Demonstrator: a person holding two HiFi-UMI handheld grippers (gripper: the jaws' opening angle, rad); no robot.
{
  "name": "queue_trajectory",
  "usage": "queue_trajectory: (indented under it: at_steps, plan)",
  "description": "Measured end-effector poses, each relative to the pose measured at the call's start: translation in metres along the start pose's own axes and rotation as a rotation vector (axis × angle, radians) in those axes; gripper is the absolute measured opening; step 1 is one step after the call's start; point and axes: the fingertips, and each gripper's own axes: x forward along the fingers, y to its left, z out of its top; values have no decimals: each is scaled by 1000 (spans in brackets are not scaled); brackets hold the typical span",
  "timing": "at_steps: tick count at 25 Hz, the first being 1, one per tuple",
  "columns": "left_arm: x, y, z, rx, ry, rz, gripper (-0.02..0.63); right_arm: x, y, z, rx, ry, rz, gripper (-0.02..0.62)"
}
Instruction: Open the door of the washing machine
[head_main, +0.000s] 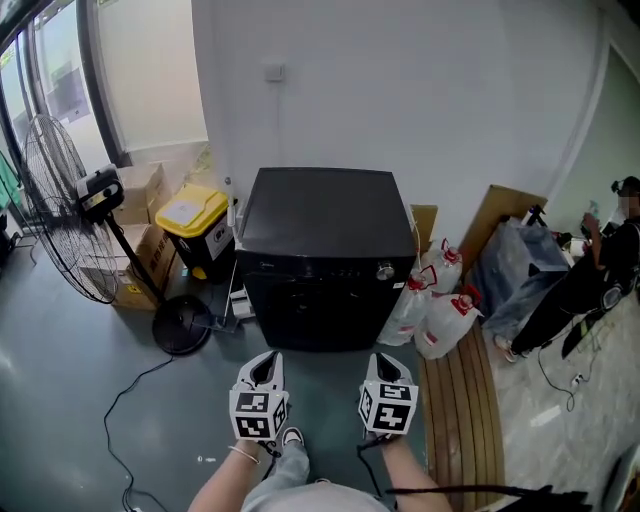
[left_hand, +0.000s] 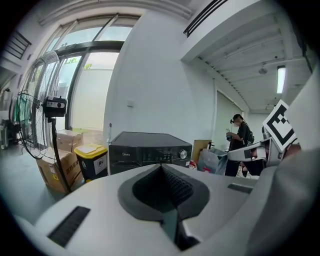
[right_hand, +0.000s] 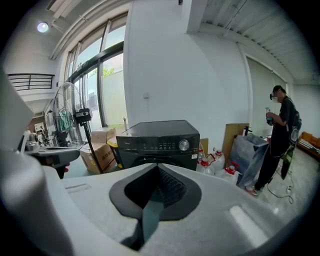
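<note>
A black front-loading washing machine stands against the white wall, its door closed on the front face below the control strip and knob. My left gripper and right gripper hover side by side over the floor, a short way in front of the machine and apart from it. Both have their jaws together with nothing between them. The machine sits ahead of the shut left gripper in the left gripper view. In the right gripper view it lies straight beyond the shut right gripper.
A standing fan with its round base is left of the machine, beside a yellow-lidded bin and cardboard boxes. Plastic jugs, bags and wooden planks lie to the right. A person stands far right. A cable trails across the floor.
</note>
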Motion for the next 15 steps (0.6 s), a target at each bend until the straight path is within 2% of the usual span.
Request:
queue_trajectory:
  at_steps: [15]
  plan:
    - [116,72,15,-32,74,-68,5,108,14,53,30,-3,-44,5]
